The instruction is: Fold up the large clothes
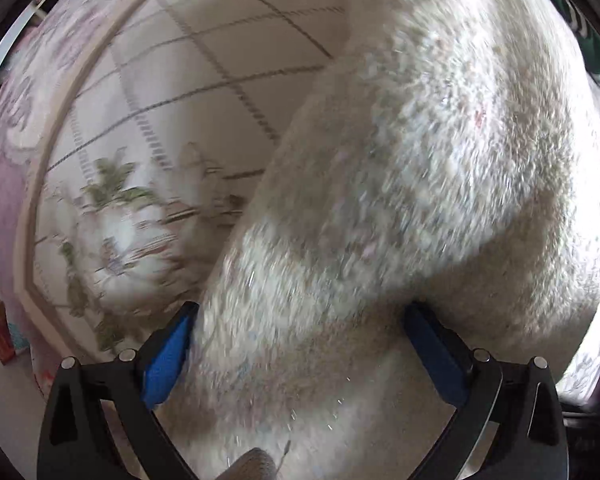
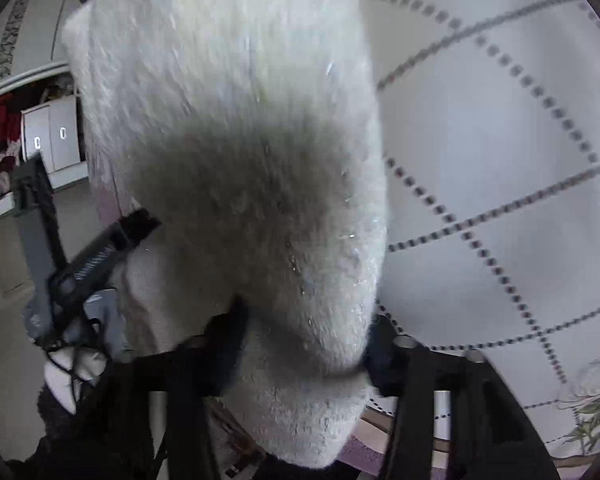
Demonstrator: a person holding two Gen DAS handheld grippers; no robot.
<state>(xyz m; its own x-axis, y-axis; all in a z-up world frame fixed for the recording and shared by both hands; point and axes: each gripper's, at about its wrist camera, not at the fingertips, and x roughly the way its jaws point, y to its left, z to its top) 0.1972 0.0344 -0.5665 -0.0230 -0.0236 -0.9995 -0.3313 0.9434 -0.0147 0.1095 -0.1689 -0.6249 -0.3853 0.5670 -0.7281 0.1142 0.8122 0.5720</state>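
Observation:
A thick, fluffy cream garment [image 1: 400, 184] fills most of the left wrist view and hangs above the bed. My left gripper [image 1: 300, 352] has its blue-padded fingers [image 1: 166, 364] pressed on a bulky fold of it. In the right wrist view the same fluffy garment [image 2: 240, 140] hangs in front of the camera, and my right gripper [image 2: 300, 356] is closed on its lower edge. The garment hides both pairs of fingertips. Both views are blurred by motion.
A white quilted bedspread [image 1: 204, 52] with a grey grid and floral print lies below, also in the right wrist view [image 2: 500, 160]. A pink floral border [image 1: 16, 128] edges it. A white cabinet [image 2: 52, 140] and a black tripod-like stand [image 2: 96, 260] are at left.

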